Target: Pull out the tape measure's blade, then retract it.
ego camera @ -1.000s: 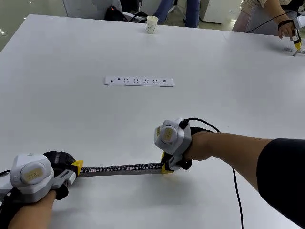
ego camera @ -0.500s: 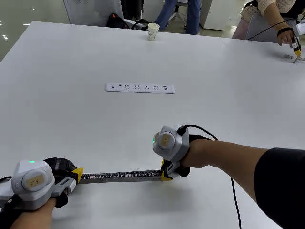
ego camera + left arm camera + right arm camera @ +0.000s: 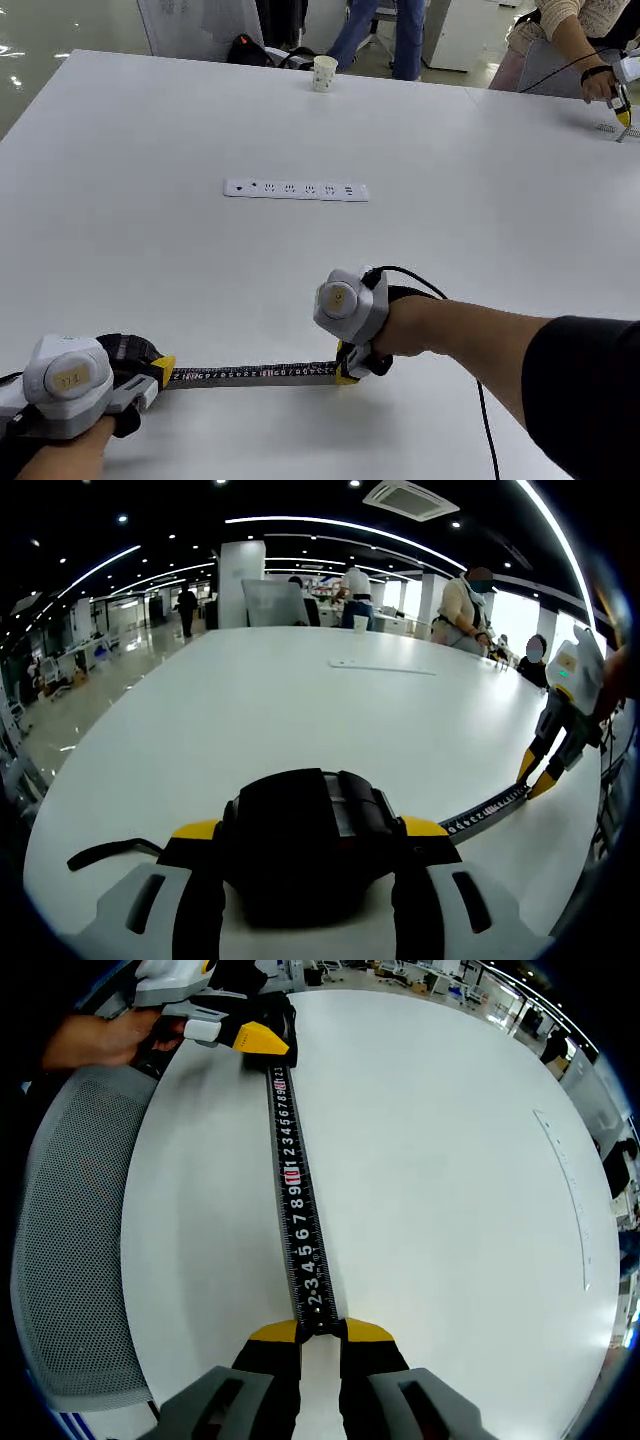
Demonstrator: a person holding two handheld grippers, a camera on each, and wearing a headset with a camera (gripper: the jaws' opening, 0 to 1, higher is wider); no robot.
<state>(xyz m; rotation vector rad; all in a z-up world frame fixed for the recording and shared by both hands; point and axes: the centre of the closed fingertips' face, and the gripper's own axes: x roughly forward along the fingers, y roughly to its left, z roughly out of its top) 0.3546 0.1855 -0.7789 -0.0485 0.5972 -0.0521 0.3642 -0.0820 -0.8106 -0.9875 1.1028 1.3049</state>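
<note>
Between frames our view tilts, yet the blade [image 3: 290,1180] looks no longer. Right gripper [image 3: 320,1332] pinches its tip; left gripper [image 3: 312,830] clamps the case [image 3: 122,349] on the table [image 3: 200,120]. We judge pulling done, retraction next.

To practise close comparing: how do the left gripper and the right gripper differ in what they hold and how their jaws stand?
The left gripper holds the tape measure's black case; the right gripper pinches the tip of the blade. The left gripper's jaws stand wide apart around the case; the right gripper's are nearly together on the thin blade. Both have yellow-tipped jaws and sit low over the white table.
</note>
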